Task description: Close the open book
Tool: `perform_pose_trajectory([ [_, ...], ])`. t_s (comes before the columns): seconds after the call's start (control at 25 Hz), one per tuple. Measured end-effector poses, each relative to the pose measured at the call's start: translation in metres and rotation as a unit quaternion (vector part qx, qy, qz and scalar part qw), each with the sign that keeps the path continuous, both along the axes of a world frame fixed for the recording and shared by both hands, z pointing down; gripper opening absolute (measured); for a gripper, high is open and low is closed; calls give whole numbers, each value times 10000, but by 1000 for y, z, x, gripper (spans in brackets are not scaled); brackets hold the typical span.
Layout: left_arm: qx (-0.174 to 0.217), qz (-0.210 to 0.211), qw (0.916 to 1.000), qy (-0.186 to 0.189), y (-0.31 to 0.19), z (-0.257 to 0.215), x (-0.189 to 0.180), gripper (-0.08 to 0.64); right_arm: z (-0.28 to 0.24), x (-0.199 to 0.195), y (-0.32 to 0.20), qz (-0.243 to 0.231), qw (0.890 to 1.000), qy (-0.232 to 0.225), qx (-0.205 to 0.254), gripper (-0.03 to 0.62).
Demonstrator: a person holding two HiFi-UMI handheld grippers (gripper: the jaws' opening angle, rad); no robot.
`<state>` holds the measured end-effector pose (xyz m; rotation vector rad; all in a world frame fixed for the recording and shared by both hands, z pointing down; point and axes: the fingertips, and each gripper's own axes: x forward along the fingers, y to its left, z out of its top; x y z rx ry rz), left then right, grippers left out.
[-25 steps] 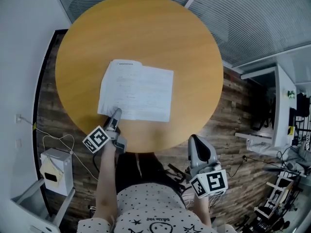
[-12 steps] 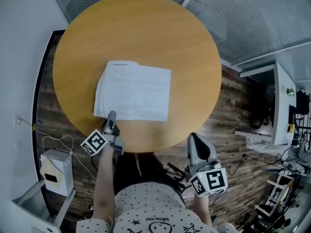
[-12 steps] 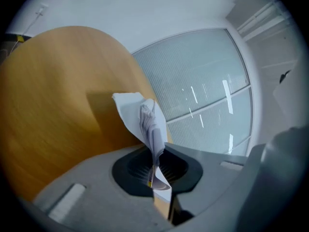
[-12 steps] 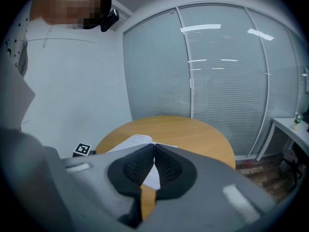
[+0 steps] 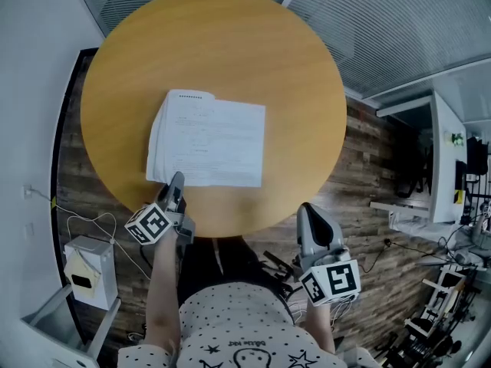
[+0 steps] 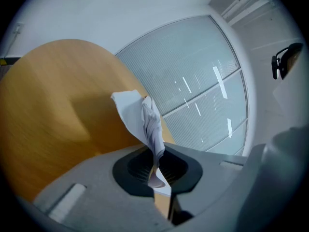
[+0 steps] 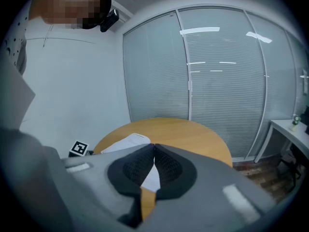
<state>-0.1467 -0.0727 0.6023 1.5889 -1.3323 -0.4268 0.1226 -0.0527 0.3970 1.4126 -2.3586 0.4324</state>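
Note:
An open book (image 5: pixel 207 138) with white printed pages lies on the round wooden table (image 5: pixel 253 44). My left gripper (image 5: pixel 176 182) is at the book's near left corner. Its jaws have just been closing and are now shut on a few pages. In the left gripper view these pages (image 6: pixel 145 117) stand up crumpled from between the left gripper (image 6: pixel 155 170) pads, lifted off the tabletop. My right gripper (image 5: pixel 307 211) hangs off the table's near edge, shut with nothing in it. In the right gripper view the right gripper (image 7: pixel 153 151) points at the book (image 7: pixel 126 142).
The table stands on a dark plank floor. A white box (image 5: pixel 90 271) with cables sits on the floor at the left, and a white desk (image 5: pixel 441 167) at the right. Blinds cover the windows behind the table.
The left gripper has shut on the pages at the book's near left corner and risen slightly, rolling a little. The right gripper has stayed where it was.

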Motion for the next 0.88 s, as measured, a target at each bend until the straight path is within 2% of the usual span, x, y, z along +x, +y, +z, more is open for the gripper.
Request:
perform_pose_trajectory([
  [0.24, 176, 394, 9977, -527, -10, -19, 17, 20, -9, 12, -3, 116, 9999, 2, 112, 5],
  [0.88, 125, 898, 9891, -1163, -23, -34, 56, 18, -35, 49, -4, 496, 9977, -121, 444, 5],
])
